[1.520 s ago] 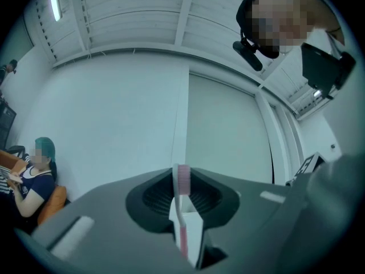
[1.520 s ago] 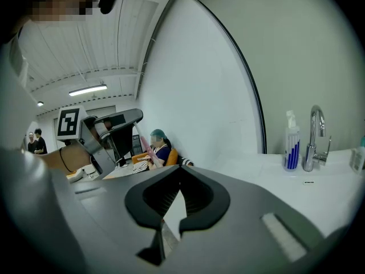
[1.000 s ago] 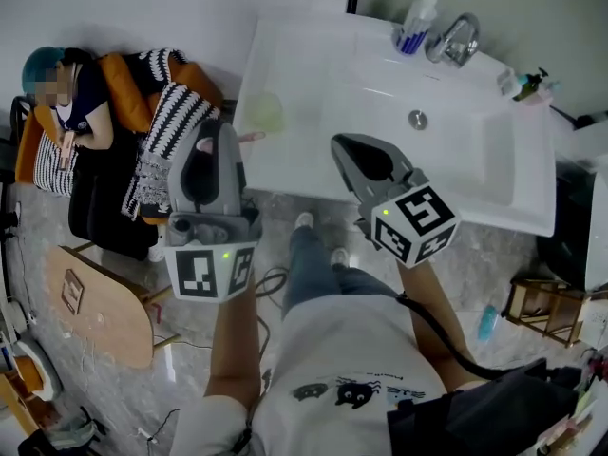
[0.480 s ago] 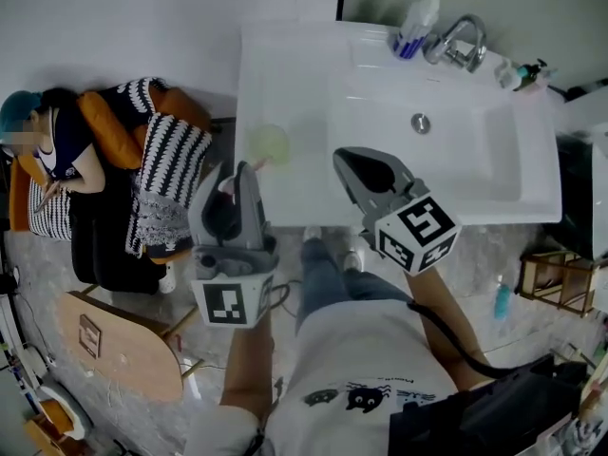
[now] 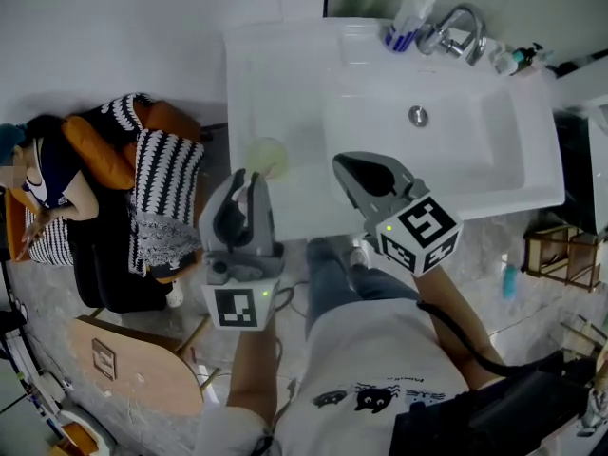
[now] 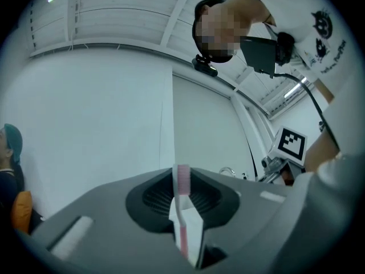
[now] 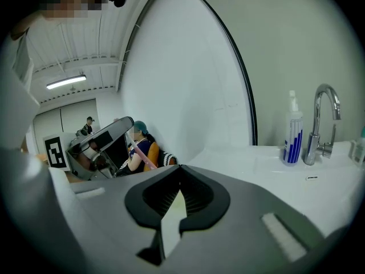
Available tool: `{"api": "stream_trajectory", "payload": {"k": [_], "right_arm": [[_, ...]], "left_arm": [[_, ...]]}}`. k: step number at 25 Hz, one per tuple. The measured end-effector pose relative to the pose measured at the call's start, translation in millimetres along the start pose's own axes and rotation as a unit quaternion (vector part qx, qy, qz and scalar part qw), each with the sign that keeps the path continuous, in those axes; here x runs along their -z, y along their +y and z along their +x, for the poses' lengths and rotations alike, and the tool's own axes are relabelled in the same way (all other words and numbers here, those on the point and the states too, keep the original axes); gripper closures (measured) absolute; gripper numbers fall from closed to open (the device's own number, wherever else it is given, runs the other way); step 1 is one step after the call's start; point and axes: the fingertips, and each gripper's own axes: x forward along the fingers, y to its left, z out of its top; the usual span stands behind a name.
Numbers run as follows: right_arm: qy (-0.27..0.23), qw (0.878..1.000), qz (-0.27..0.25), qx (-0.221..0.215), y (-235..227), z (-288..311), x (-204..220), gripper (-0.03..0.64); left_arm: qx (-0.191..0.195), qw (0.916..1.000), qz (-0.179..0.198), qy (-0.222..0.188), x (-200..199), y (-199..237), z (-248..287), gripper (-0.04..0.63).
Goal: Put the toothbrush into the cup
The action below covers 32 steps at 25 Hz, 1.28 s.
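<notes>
A pink toothbrush is clamped between the fingers of my left gripper, bristle head up; the gripper is shut on it. In the head view the left gripper hangs just off the front left corner of the white sink. The translucent yellowish cup stands on the sink's left ledge, a little beyond its tips. My right gripper hovers over the sink's front edge, shut and holding nothing. The right gripper view shows its jaws meeting, with the left gripper and toothbrush off to the left.
A faucet and a soap bottle stand at the back of the sink, small bottles at its right. A person sits on a sofa with striped cushions at the left. A wooden stool is on the floor.
Both grippers have sunk and drawn back toward me. The left one, still holding the toothbrush, now sits just in front of the cup instead of left of the sink.
</notes>
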Motion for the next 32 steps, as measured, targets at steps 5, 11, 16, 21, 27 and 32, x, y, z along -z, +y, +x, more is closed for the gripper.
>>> {"api": "stream_trajectory", "payload": {"k": [5, 11, 16, 21, 27, 32], "right_arm": [[0.008, 1.0, 0.002, 0.006, -3, 7, 5, 0.615], [0.02, 1.0, 0.01, 0.019, -7, 12, 13, 0.615], [0.021, 0.999, 0.012, 0.027, -10, 17, 16, 0.615], [0.025, 0.999, 0.018, 0.031, -11, 21, 20, 0.615], [0.027, 0.999, 0.023, 0.038, -12, 28, 22, 0.615], [0.03, 0.998, 0.025, 0.04, -11, 31, 25, 0.615]], "left_arm": [[0.028, 0.9995, 0.008, 0.011, 14, 0, 5, 0.541], [0.051, 0.9983, 0.006, 0.026, 33, 3, 8, 0.541], [0.057, 0.9977, -0.002, 0.036, 46, 7, 10, 0.541], [0.056, 0.9972, -0.011, 0.047, 57, 13, 12, 0.541], [0.058, 0.9967, -0.024, 0.052, 66, 19, 13, 0.541], [0.059, 0.9959, -0.036, 0.058, 75, 21, 12, 0.541]]}}
